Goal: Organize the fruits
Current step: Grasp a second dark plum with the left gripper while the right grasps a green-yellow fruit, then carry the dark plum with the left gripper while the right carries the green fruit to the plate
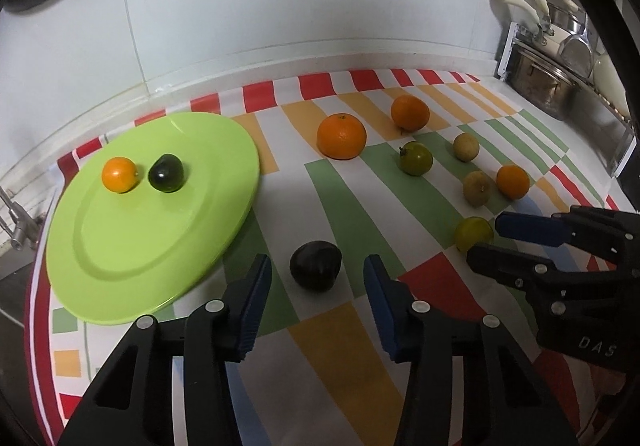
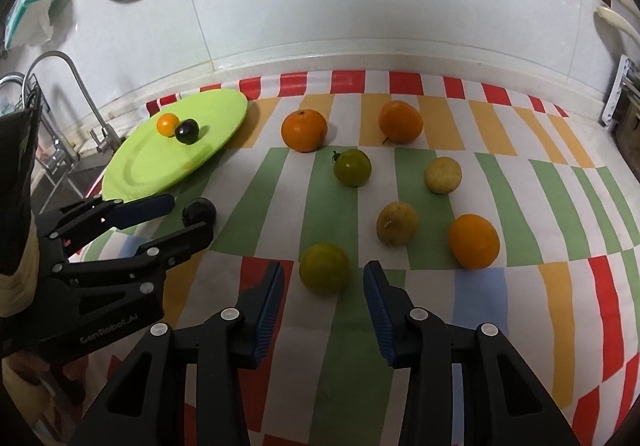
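A lime green plate (image 1: 120,254) lies at the left and holds a small orange fruit (image 1: 119,174) and a dark green fruit (image 1: 166,173). My left gripper (image 1: 318,272) is open, with a dark purple fruit (image 1: 315,265) on the cloth between its fingertips. My right gripper (image 2: 324,278) is open around a yellow-green fruit (image 2: 324,268), which also shows in the left wrist view (image 1: 473,233). Several more fruits lie on the cloth: oranges (image 2: 304,130) (image 2: 400,122) (image 2: 474,241), a green one (image 2: 352,167), two pale yellow ones (image 2: 443,175) (image 2: 397,223).
A striped cloth (image 2: 520,206) covers the counter. A tap (image 2: 76,86) and sink are at the left past the plate. A white tiled wall runs behind. Metal pots on a rack (image 1: 548,82) stand at the far right.
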Tool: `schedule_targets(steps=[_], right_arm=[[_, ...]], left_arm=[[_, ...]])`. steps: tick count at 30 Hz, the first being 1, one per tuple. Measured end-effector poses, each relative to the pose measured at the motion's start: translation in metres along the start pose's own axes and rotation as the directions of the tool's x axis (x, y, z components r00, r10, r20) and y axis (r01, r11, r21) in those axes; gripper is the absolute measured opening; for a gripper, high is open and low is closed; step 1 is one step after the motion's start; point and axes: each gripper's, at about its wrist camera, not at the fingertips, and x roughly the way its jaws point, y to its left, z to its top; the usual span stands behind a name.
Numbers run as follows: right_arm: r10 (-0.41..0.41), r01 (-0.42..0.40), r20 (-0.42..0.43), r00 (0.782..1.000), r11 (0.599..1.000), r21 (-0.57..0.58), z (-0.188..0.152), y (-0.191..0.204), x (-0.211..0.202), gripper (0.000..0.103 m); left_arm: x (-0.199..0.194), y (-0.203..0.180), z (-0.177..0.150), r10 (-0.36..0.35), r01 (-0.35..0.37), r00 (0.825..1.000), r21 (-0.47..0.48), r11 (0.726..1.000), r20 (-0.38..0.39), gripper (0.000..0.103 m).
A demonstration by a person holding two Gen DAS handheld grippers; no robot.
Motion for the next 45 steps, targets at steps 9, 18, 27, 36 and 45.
schedule_targets(steps=[9, 18, 27, 36, 45], right_arm=[[0.009, -0.009, -0.014, 1.000, 1.000, -0.006, 0.000, 0.001, 0.010, 0.033], [0.014, -0.014, -0.008, 1.000, 1.000, -0.013, 0.000, 0.001, 0.011, 0.030], [0.032, -0.031, 0.043, 0.999, 0.999, -0.020, 0.004, 0.005, -0.009, 0.030], [0.058, -0.054, 0.097, 0.994, 0.998, -0.044, 0.012, 0.017, -0.031, 0.030], [0.096, -0.083, 0.153, 0.984, 0.993, -0.086, 0.020, 0.033, -0.053, 0.030]], left_arm=[[0.011, 0.002, 0.003, -0.011, 0.010, 0.999, -0.024, 1.000, -0.031, 0.029], [0.005, 0.003, 0.002, -0.021, 0.020, 1.000, -0.033, 0.999, -0.022, 0.027], [-0.024, 0.001, 0.006, -0.008, 0.010, 1.000, -0.040, 0.999, 0.028, 0.027], [-0.056, 0.004, 0.009, 0.015, -0.010, 0.996, -0.059, 0.998, 0.091, 0.027], [-0.084, 0.008, 0.010, 0.048, -0.036, 0.988, -0.088, 0.996, 0.148, 0.027]])
